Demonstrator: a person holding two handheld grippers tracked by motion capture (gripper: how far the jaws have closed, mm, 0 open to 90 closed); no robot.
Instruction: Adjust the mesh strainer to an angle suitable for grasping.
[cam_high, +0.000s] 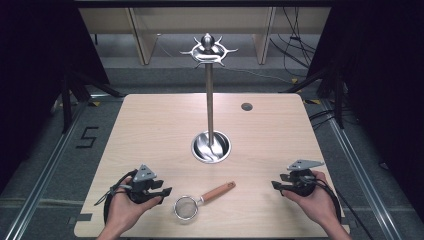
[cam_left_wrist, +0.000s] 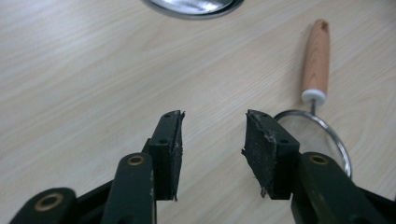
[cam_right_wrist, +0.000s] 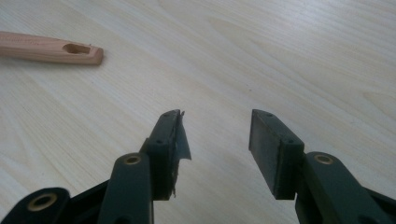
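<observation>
A small mesh strainer (cam_high: 185, 207) with a wooden handle (cam_high: 218, 191) lies flat near the table's front edge, between my two grippers. My left gripper (cam_high: 162, 191) rests low at the front left, open, nothing between its jaws. In the left gripper view the strainer's ring (cam_left_wrist: 322, 135) sits just right of the open left gripper (cam_left_wrist: 212, 122), with the handle (cam_left_wrist: 316, 58) pointing away. My right gripper (cam_high: 276, 185) is at the front right, open and empty. The right gripper view has the right gripper (cam_right_wrist: 215, 122) over bare wood and the handle's end (cam_right_wrist: 51, 50) at the upper left.
A tall steel stand (cam_high: 209, 95) with hooks at its top (cam_high: 208, 49) rises from a round dish base (cam_high: 211, 147) in the middle of the wooden table (cam_high: 150, 130). A dark round hole (cam_high: 246, 106) marks the far right of the tabletop. Dark curtains and cables surround the table.
</observation>
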